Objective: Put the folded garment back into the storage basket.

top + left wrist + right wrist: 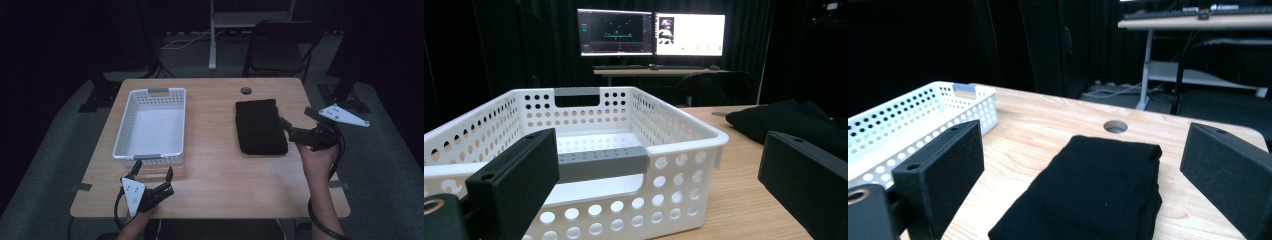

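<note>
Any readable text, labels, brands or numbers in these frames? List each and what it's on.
None readable.
Two monitors behind the table in the left gripper view: on-screen content too small and blurred to read.
White perforated basket: no label visible.
Folded black cloth: no tag or print visible.
Left gripper and right gripper: no markings legible.

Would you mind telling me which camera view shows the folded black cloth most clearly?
The high view: the folded black cloth lies whole on the table, its outline clear against the wood. The right gripper view shows it close between the open jaws, its near end cut off. The left gripper view catches one edge at the right.
</note>
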The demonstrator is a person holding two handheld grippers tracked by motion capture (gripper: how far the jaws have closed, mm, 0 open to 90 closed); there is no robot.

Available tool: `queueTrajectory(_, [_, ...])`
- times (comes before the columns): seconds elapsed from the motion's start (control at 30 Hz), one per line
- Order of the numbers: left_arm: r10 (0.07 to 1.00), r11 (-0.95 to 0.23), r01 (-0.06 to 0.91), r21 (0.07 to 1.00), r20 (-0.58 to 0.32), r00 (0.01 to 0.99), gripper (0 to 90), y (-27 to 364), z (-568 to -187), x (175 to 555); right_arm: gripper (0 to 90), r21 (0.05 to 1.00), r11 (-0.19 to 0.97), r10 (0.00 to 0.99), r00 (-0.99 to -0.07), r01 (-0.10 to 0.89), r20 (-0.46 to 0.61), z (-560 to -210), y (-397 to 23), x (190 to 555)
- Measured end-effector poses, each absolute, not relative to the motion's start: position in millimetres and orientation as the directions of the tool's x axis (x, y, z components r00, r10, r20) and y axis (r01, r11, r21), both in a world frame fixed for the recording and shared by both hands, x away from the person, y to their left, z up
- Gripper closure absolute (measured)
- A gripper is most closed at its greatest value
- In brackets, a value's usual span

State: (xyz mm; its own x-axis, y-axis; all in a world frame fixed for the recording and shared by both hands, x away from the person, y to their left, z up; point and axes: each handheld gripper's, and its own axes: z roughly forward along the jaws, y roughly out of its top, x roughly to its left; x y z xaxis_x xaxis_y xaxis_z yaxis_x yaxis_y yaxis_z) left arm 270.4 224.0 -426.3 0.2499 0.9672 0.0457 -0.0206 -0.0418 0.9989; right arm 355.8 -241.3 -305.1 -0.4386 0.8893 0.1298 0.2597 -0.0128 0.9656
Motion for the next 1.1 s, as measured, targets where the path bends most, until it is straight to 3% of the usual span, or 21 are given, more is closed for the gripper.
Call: queueTrajectory(1.1, [0.966, -0.038, -0.021, 0.999, 0.042, 0.256, 4.3, 224, -426, 270, 4.1, 0.83, 0.011, 0.921, -0.328, 0.557, 0.208, -363, -249, 446])
